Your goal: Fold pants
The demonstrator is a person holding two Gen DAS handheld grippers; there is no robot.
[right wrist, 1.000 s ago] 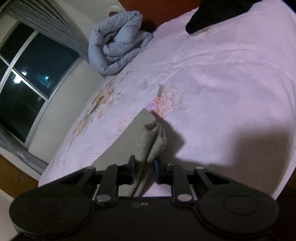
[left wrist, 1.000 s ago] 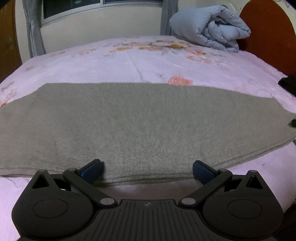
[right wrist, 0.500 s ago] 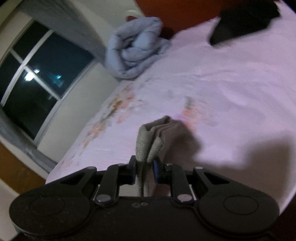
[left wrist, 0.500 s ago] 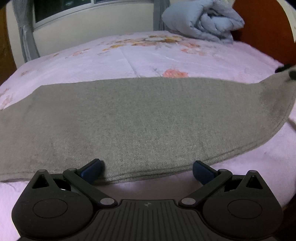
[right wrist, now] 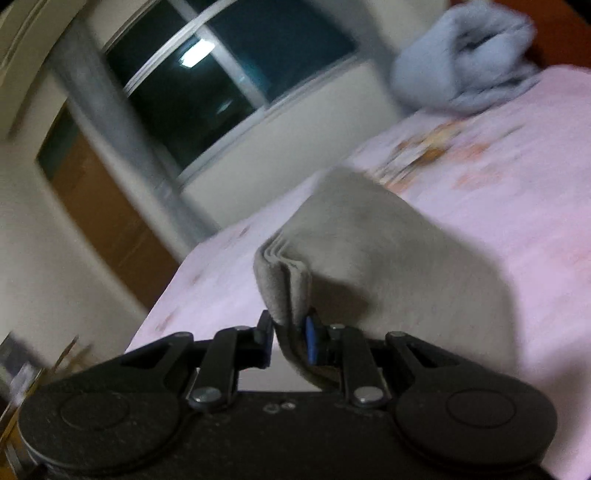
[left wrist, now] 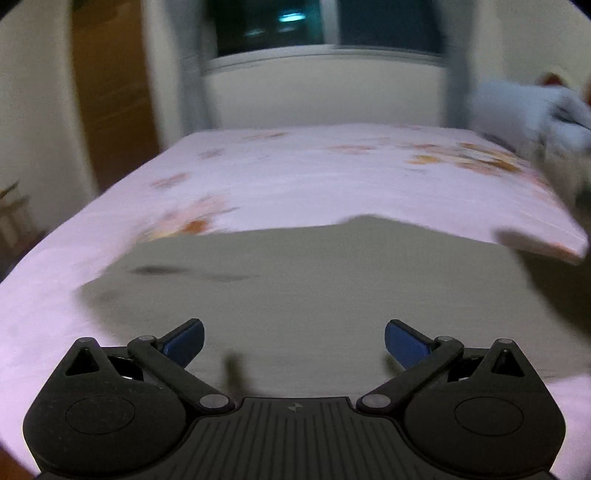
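Grey pants [right wrist: 369,240] lifted by one bunched end over the pink floral bed [right wrist: 517,192].

The right gripper [right wrist: 290,336] pinches that stacked edge tightly; only its view shows the layers. The left gripper [left wrist: 294,341] hangs wide apart over flat cloth, gripping nothing. Motion blur smears the window [left wrist: 325,26] and the blue duvet [right wrist: 465,55].

Pants [left wrist: 325,295] on bed [left wrist: 295,173], rolled quilt [right wrist: 469,59] at far right, window [left wrist: 325,26] behind
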